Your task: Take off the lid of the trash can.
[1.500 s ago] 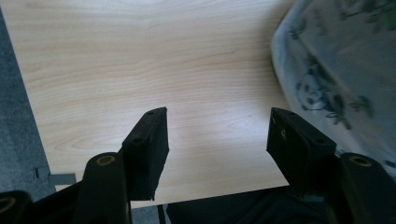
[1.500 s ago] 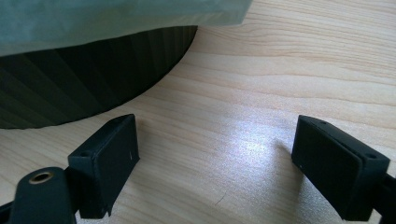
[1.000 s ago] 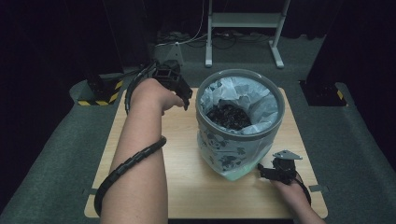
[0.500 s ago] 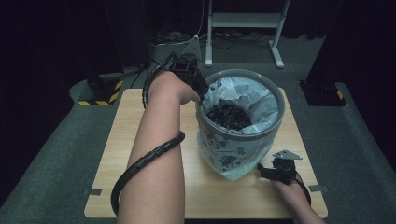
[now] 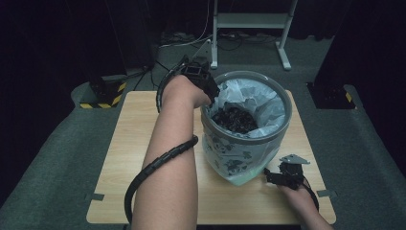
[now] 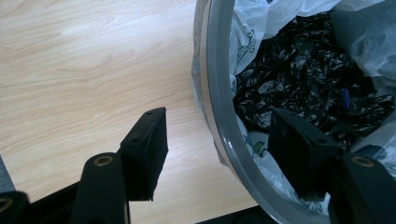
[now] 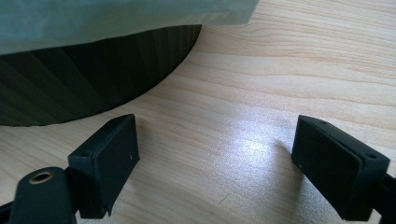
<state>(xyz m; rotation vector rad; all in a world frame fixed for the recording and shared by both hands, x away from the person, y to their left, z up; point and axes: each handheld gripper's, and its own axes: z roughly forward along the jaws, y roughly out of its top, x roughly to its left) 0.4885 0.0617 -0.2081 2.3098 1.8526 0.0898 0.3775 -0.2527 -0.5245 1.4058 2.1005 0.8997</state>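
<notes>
Your grippers: left gripper (image 5: 203,79) and right gripper (image 5: 282,176), black, blocky jaws with brass rivets.
Your cable (image 5: 158,165): black, ribbed.
Your arms: bare.

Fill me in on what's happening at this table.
A person works on a grey bin lined with a pale printed bag, with crumpled black plastic inside. The left gripper is open and straddles the bin's rim, one jaw outside and one inside, apparently about to grip the rim or liner. The right gripper is open, low over the wooden table by the bin's base, holding nothing.
</notes>
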